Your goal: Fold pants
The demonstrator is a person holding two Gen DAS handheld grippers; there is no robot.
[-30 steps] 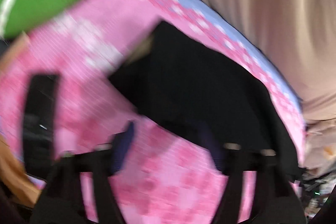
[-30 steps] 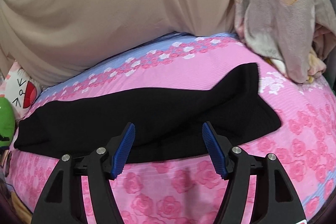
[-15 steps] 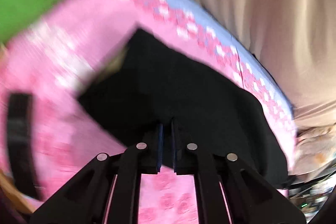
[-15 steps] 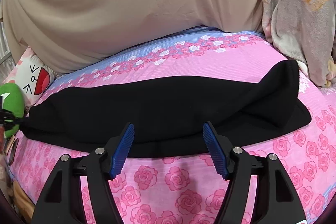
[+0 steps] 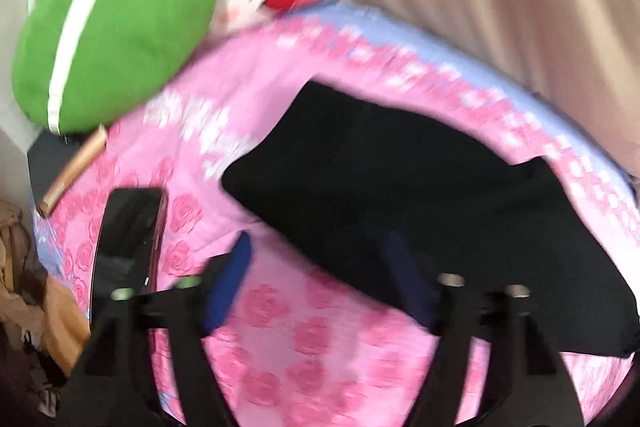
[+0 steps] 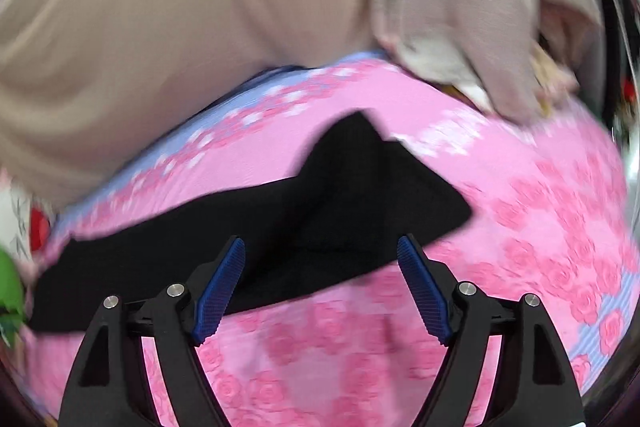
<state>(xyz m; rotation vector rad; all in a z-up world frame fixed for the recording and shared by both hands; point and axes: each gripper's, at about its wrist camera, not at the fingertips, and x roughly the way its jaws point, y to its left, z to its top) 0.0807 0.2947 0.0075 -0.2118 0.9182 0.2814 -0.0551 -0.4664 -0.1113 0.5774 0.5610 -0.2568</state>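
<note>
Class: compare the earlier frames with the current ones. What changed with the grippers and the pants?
The left gripper, shut at the black pants' near edge half a second ago, now has its jaws open and holds nothing. The right gripper stayed open over the pants' edge. The pants still lie on the pink bedsheet.

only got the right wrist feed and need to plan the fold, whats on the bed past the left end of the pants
Observer: A dark phone lies flat on the pink bedsheet, apart from the black pants.
Operator: are the left jaws on the cloth
Observer: No. The left gripper is open and holds nothing; one finger is over the sheet, the other over the pants' near edge.
Operator: anything else over there
Observer: A brown stick-like thing sits at the bed's edge below the green cushion; blur hides what it is.
</note>
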